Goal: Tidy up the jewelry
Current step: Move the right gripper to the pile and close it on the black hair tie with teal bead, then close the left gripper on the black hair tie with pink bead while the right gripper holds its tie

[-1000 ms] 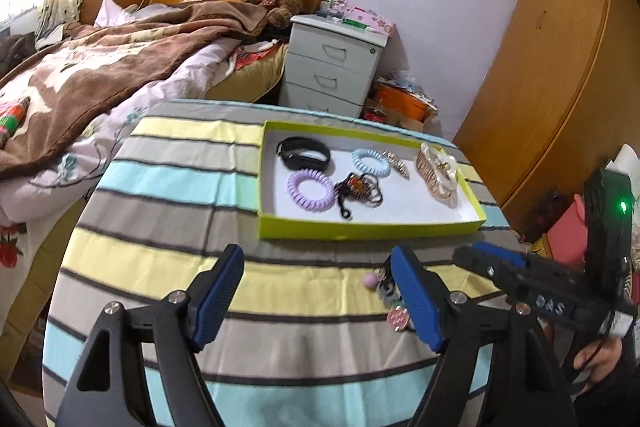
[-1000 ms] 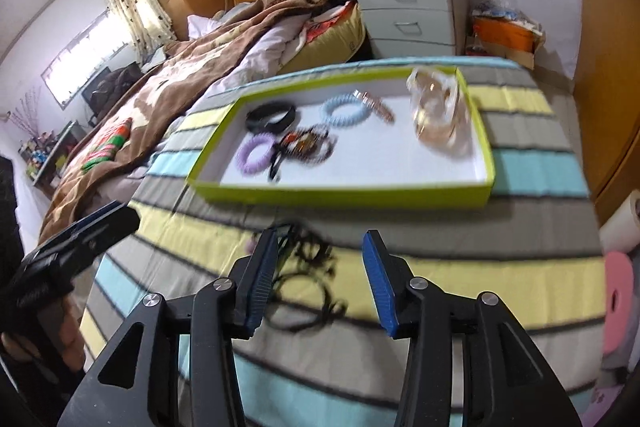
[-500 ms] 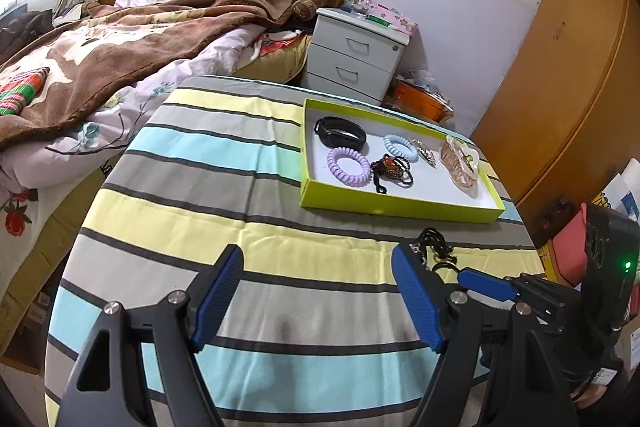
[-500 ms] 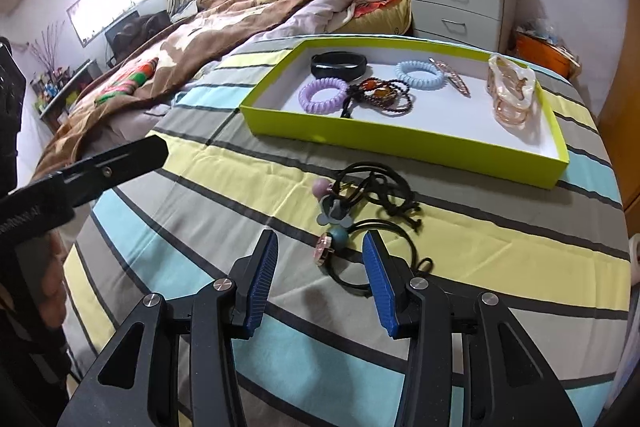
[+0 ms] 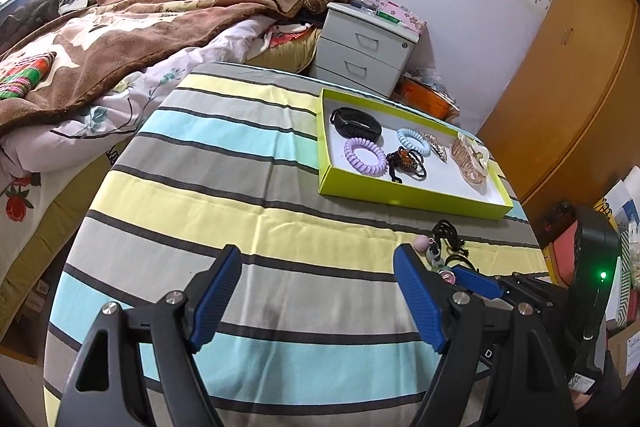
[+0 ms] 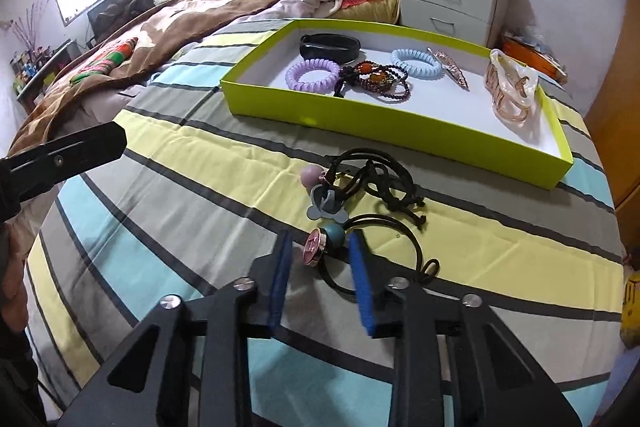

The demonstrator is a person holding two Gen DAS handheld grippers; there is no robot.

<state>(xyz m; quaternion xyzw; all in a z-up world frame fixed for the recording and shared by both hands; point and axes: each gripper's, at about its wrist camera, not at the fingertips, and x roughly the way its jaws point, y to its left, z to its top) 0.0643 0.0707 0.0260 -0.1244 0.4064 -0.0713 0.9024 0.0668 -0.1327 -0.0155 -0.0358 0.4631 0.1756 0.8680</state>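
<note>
Roughly halfway, judging by the spread. Already lying in the green tray [image 6: 360,125], well beyond the fingertips of the right gripper [image 6: 320,243]: black band [image 6: 330,45], purple coil tie [image 6: 312,75], beaded bracelet [image 6: 376,79], blue coil tie [image 6: 416,63], metal hair clip [image 6: 450,67] and pale claw clip [image 6: 510,87].

Not yet put away: tangle of black hair ties [image 6: 372,183] on the striped cloth [image 6: 180,207], just ahead of the right fingertips and short of the tray's near wall.

Right jaws just closed most of the way in, now narrow around the pink disc charm [image 6: 314,247] and the teal bead [image 6: 334,235] of the nearest tie. Charm and bead sitting between the blue pads [image 6: 280,267], with a sliver of cloth showing beside the charm. So bracketing rather than pinching, as far as can be seen. Black loop of that tie running under the other finger.

Left gripper [image 5: 316,253] spread wide over bare cloth, nothing between its fingers, the tangle just off the tip of the finger nearer the other gripper.

Left to do, probably: finish the pinch, lift, carry over the tray wall, then return for the remaining ties.
</note>
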